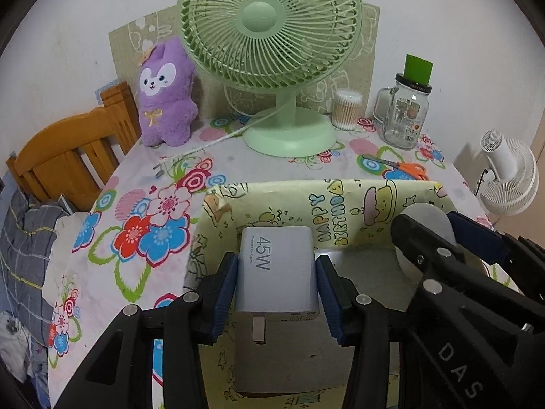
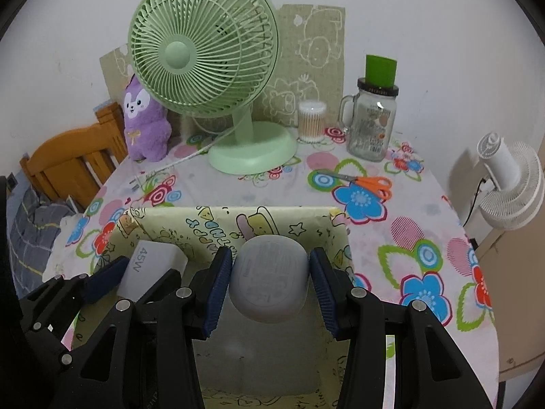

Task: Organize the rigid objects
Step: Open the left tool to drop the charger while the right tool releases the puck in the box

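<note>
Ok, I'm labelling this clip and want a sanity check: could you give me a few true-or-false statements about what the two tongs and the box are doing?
1. The left tongs grip a 45W charger. True.
2. The right tongs are empty. False: they clamp a rounded grey object.
3. Both items are over the birthday-print box. True.
4. The orange scissors lie inside the box. False: they lie on the floral tablecloth beyond it.
5. The green fan stands behind the box. True.

Matt plastic charger (image 1: 277, 269); paper-wrapped box (image 1: 357, 204) (glossy print).
</note>
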### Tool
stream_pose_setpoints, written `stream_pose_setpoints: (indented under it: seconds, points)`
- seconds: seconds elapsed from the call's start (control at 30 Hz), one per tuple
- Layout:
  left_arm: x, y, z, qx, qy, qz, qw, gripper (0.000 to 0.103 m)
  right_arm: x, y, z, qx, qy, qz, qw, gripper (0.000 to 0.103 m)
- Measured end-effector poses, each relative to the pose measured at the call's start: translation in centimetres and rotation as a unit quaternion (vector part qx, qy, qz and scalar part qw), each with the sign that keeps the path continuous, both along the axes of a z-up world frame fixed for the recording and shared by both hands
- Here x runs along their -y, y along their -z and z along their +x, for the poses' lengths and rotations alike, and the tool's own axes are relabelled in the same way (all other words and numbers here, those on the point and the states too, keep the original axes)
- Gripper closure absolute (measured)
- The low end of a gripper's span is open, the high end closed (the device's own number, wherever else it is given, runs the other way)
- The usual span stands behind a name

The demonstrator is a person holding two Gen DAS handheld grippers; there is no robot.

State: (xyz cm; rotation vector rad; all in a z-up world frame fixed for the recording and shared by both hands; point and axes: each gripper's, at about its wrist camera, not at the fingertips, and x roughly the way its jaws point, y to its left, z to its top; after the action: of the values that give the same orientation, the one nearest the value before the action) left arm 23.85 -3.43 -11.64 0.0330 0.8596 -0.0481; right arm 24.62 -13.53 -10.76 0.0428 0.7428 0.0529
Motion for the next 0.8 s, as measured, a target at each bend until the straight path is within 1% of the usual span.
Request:
stream_pose_setpoints:
  seconds: [0.03, 0.1, 0.17, 0.23, 0.3, 0.4, 0.43, 0.47, 0.53, 0.63, 0.8]
  points:
    - [0.0, 0.1, 0.0, -0.003, 0.001, -0.001, 1.0000, 0.054, 0.0, 0.1, 0.1, -0.001, 0.002, -0.002, 1.000, 0.052]
    - [0.1, -0.1, -0.1, 0.006, -0.001, 0.004, 1.0000, 0.054, 0.1, 0.2, 0.2, 0.000, 0.005, -0.002, 1.000, 0.052]
    - [0.2, -0.3, -0.3, 0.016, -0.003, 0.012, 0.9998, 0.050, 0.3, 0.3, 0.3, -0.002, 0.007, -0.002, 1.000, 0.052]
    - [0.2, -0.3, -0.3, 0.012, 0.005, 0.007, 0.9999, 0.043, 0.4, 0.4, 0.4, -0.001, 0.007, -0.002, 1.000, 0.052]
    - [0.3, -0.3, -0.3, 0.011, 0.007, 0.003, 0.9999, 0.040, 0.4, 0.2, 0.4, 0.004, 0.007, -0.004, 1.000, 0.052]
    - [0.4, -0.4, -0.4, 0.009, 0.011, 0.001, 0.9999, 0.036, 0.4, 0.0, 0.2, 0.008, 0.007, -0.011, 1.000, 0.049]
    - [0.5, -0.5, -0.5, 0.009, 0.013, 0.002, 0.9999, 0.034, 0.4, -0.1, 0.1, 0.007, 0.007, -0.012, 1.000, 0.044]
    - [0.6, -0.5, -0.6, 0.011, 0.015, 0.003, 0.9998, 0.032, 0.4, -0.1, 0.0, 0.007, 0.007, -0.013, 1.000, 0.035]
    - [0.9, -0.8, -1.0, 0.018, 0.016, 0.013, 0.9996, 0.024, 0.3, -0.2, -0.3, 0.009, -0.002, -0.007, 1.000, 0.030]
    - [1.0, -1.2, -1.7, 0.025, 0.018, 0.021, 0.9993, 0.022, 0.0, -0.6, -1.1, 0.016, 0.003, -0.018, 1.000, 0.022]
    - [0.6, -1.9, -2.9, 0.026, 0.016, 0.016, 0.9994, 0.020, -0.1, -1.3, -2.6, 0.021, -0.006, -0.016, 1.000, 0.019]
